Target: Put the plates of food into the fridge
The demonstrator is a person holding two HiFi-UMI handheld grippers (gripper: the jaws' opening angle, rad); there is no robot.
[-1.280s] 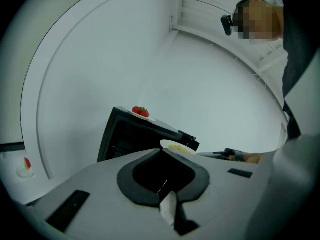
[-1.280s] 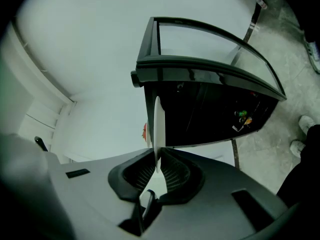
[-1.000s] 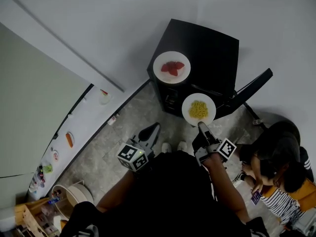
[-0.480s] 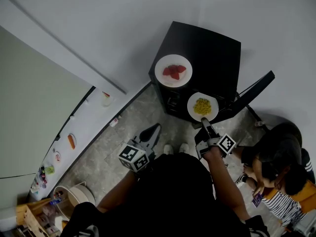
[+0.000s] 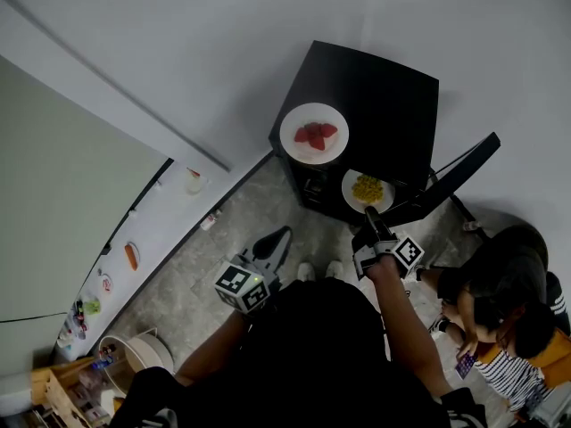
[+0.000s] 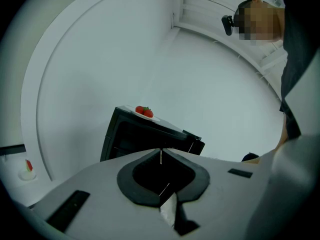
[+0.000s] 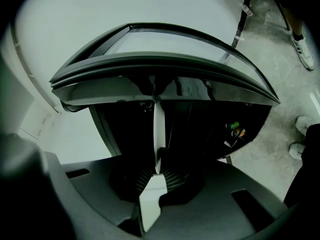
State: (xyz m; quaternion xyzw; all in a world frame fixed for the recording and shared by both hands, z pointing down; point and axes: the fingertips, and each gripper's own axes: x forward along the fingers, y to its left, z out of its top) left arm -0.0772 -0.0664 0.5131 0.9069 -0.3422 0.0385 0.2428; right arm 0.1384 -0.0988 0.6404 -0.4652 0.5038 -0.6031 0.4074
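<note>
Right gripper [image 5: 368, 214]: clamped on the near rim of the plate of yellow food [image 5: 367, 190]; plate seen edge-on between the jaws in the right gripper view; held at the open front of the black fridge [image 5: 384, 87], beside its swung-out door [image 5: 457, 169]. Left gripper [image 5: 278, 236]: jaws pressed together, nothing between them; pointed toward the fridge, well apart from it. Plate of strawberries [image 5: 313, 133]: resting on the fridge top, near its front edge. Seated person [image 5: 500, 292]: on the floor, at right.
</note>
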